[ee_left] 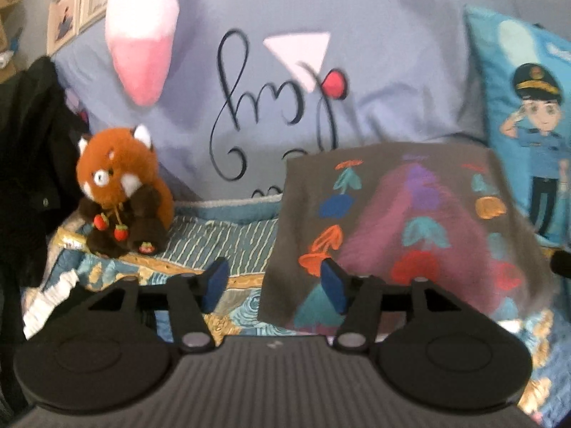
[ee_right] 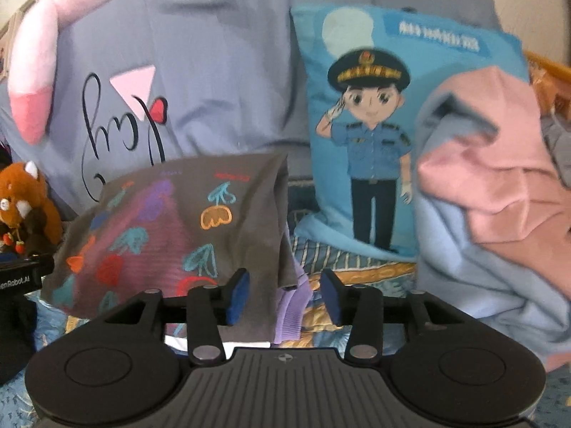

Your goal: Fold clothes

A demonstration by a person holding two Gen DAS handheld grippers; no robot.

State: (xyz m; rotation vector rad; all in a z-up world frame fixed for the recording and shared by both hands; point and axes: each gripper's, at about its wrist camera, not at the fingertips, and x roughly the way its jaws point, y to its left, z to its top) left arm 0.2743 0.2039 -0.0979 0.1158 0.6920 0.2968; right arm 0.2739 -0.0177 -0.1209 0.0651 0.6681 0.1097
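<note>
Shirt (ee_left: 399, 221), grey with bright printed shapes, lies folded on the bedspread (ee_left: 221, 235), its far edge propped against the big grey pillow (ee_left: 357, 71). From the left wrist view, the left gripper (ee_left: 274, 285) stands well open and holds nothing; its right pad sits over the shirt's near left corner, its left pad over bare bedspread, with a plush (ee_left: 117, 192) off to the left. From the right wrist view, the right gripper (ee_right: 285, 296) is about half open and also empty; the shirt's right edge (ee_right: 282, 249) and a lilac layer (ee_right: 292, 310) hang in the gap without either pad pressing on them, while a heap of pink and blue clothes (ee_right: 499, 196) waits on the right beside the blue cushion (ee_right: 374, 125). This looks like a release after a fold. To do it well, lift both grippers clear without snagging the edges, so the fold stays flat, then check the corners line up before reaching for the heap.
</note>
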